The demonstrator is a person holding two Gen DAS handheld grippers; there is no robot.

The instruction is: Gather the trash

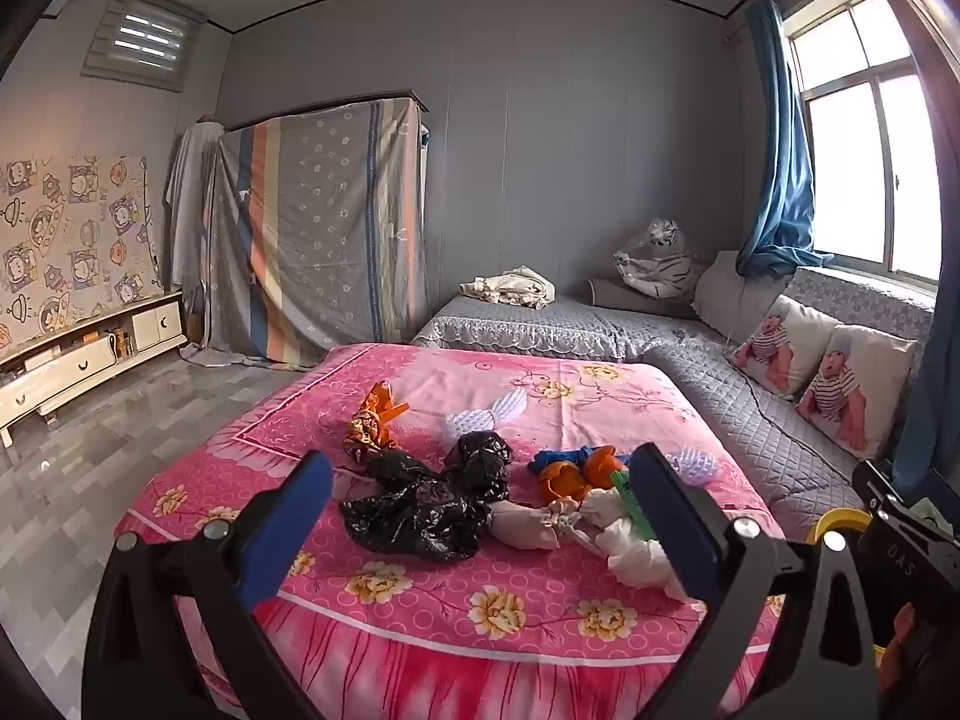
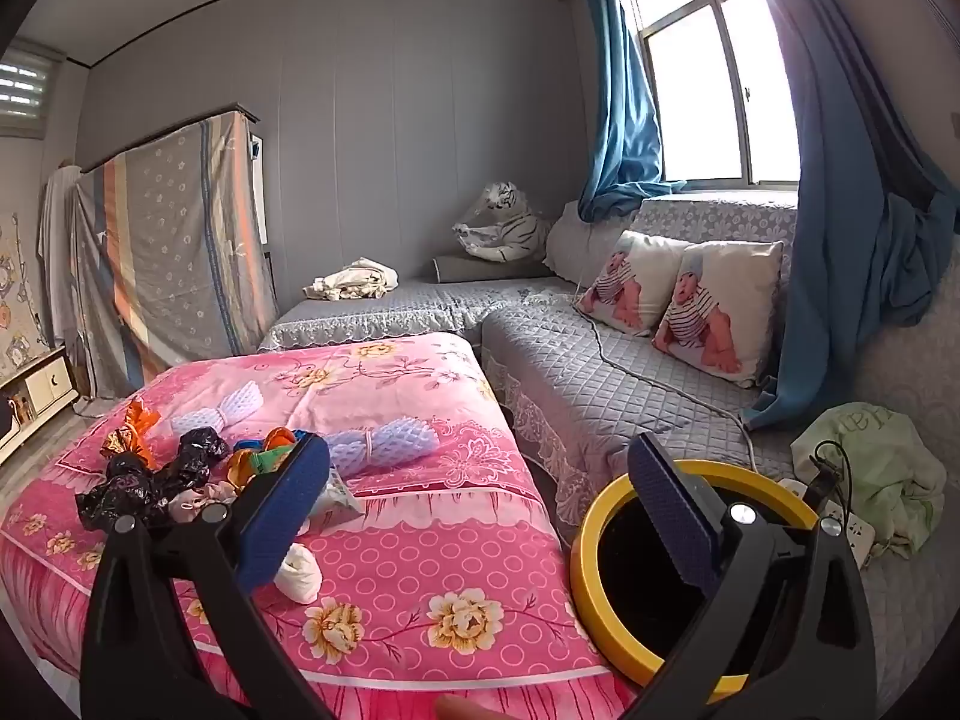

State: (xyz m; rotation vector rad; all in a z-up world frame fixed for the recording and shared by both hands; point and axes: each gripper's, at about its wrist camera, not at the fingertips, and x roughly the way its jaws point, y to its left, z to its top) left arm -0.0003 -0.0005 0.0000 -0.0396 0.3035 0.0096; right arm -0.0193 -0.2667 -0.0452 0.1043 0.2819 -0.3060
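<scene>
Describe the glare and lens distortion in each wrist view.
Left wrist view: the sunlit window is blown out white, and the ceiling line bows into an arc. Right wrist view: the same window overexposes, with dark vignetted corners and curved walls.

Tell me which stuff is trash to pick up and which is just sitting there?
For the job:
- black plastic bag
- orange wrappers
- white foam nets
- crumpled white tissue
- yellow-rimmed bin

Just lying about:
- toy tiger
- baby-print cushions
- cream cloth
- green bag
</scene>
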